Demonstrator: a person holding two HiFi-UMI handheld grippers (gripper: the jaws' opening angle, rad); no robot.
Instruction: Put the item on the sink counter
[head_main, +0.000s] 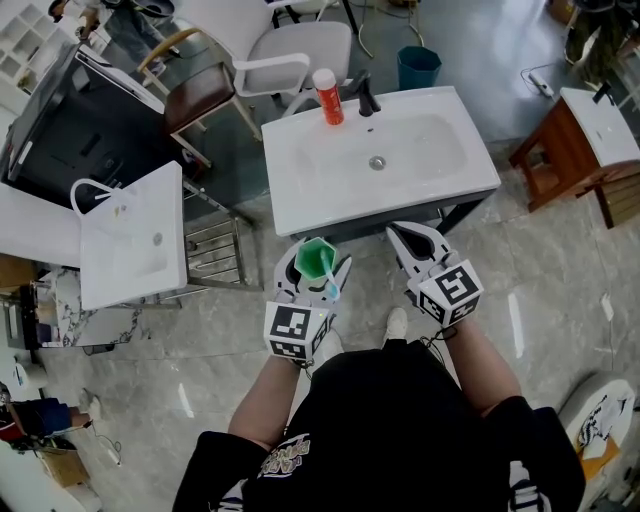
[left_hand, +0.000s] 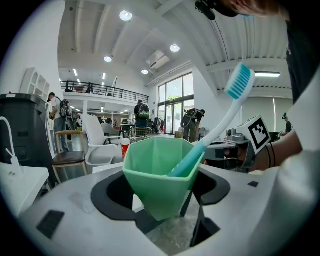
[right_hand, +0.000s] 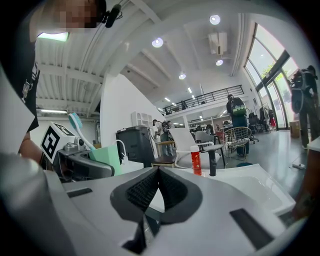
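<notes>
left gripper (head_main: 318, 268) clamps green cup (left_hand: 159, 175) with toothbrush (left_hand: 215, 131) | right gripper (right_hand: 159, 172) jaws pressed together, empty

The cup (left_hand: 157, 175) is mint green, and the toothbrush (left_hand: 220, 117) in it runs from teal to white, with teal bristles. The left hand-held gripper (head_main: 315, 262) and right hand-held gripper (right_hand: 158, 180) are pale grey with black pads (right_hand: 143, 190) and black-and-white square markers (head_main: 292, 328). The table (head_main: 300, 195) is white, its tap (head_main: 367, 97) black, the bottle (head_main: 328, 97) red with a white cap, the floor (head_main: 560, 290) mottled grey.
</notes>
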